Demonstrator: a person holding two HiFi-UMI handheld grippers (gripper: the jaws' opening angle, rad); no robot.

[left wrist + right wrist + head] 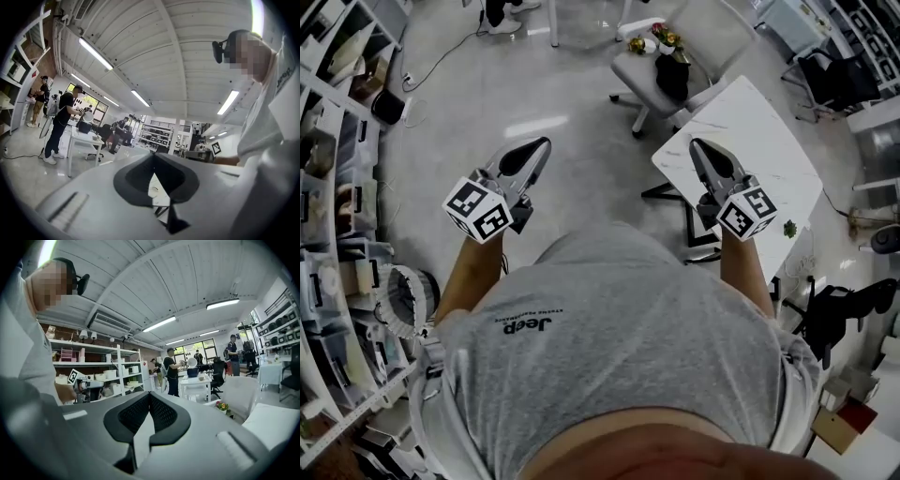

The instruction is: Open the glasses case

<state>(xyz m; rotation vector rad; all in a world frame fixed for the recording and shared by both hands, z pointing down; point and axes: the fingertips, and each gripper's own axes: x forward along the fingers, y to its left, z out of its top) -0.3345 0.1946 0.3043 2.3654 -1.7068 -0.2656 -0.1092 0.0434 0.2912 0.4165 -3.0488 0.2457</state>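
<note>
Case wasn't in any view, so nothing to open yet. Left claw (534, 148) was clenched and empty, tips pressed together. Right claw (701, 146) looked the same, clenched on nothing. Both pointed level, out in front of the person, above the floor (534, 84) and the near corner of the worktop (769, 159).

My read on the step: locate the case first. The worktop is the likeliest spot, though the part in view looked bare. Release both claws before closing in. Pin the base with one, then work the other tip into the lid seam and lever gently. A hard shell would likely skid if pushed from one side only.

Materials:
- claws: smooth grey moulded shells tapering to a point
- pads (133, 414): black, dimpled mesh grip, rubbery-looking
- marker cube (478, 208): black-and-white squares, matte
- worktop: white rectangle, faint marble veining, dark frame under it
- floor: pale and glossy, reflecting the ceiling lights
</note>
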